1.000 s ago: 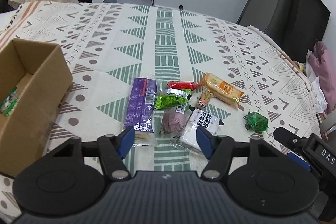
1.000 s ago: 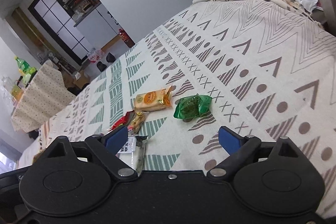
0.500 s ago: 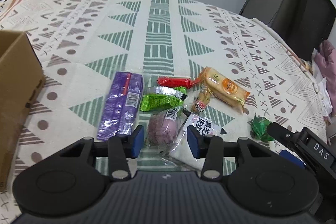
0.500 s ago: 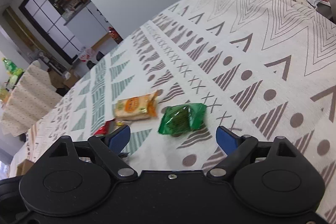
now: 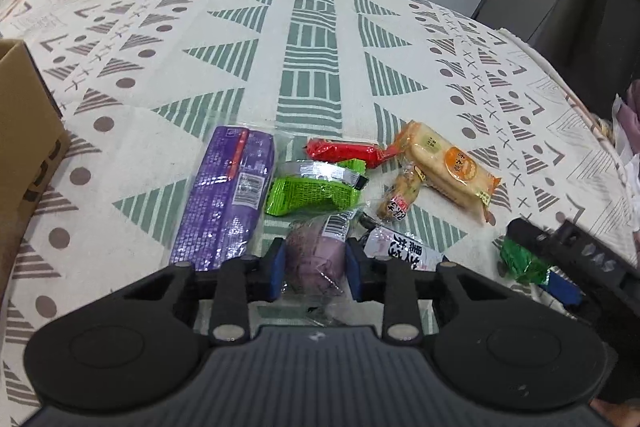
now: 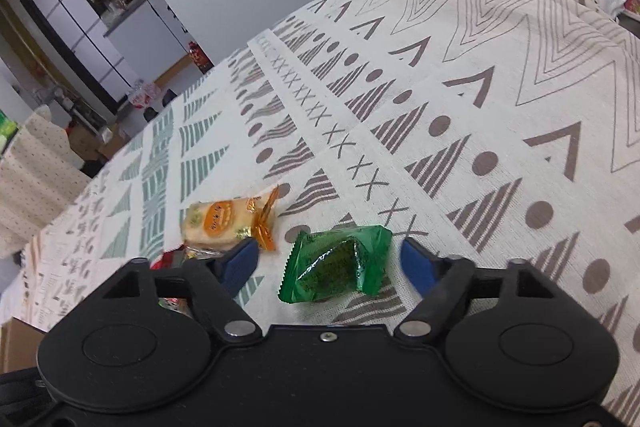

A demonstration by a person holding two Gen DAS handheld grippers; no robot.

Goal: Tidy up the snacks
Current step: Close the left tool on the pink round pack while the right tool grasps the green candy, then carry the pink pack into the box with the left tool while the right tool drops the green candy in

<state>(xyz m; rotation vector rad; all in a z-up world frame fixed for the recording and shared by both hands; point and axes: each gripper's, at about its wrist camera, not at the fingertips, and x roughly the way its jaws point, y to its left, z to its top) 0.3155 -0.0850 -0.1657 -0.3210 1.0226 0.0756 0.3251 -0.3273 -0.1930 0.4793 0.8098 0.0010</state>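
The purple bun packet (image 5: 316, 259) sits squarely between the blue pads of the left gripper (image 5: 316, 265), and the jaws are narrowed right onto its clear wrapper, a pad touching each side. It lies on the patterned tablecloth (image 5: 312, 39). Just left of those fingers runs the long purple wafer pack (image 5: 228, 195); directly ahead lies the lime-green packet (image 5: 312, 187), with the red stick snack (image 5: 344, 153) beyond it. Ahead and to the right there's a small brown snack (image 5: 398, 197) and the orange rice-cracker pack (image 5: 448, 167), while a white packet with black lettering (image 5: 404, 247) touches the right finger's outer side. Far left, the cardboard box (image 5: 24, 131) stands at the frame's edge.

Over on the other side, the right gripper (image 6: 334, 261) is spread wide, holding nothing, its fingers flanking the green sachet (image 6: 338, 263) with clear gaps either side. Ahead-left of it lies the same orange rice-cracker pack (image 6: 224, 221).
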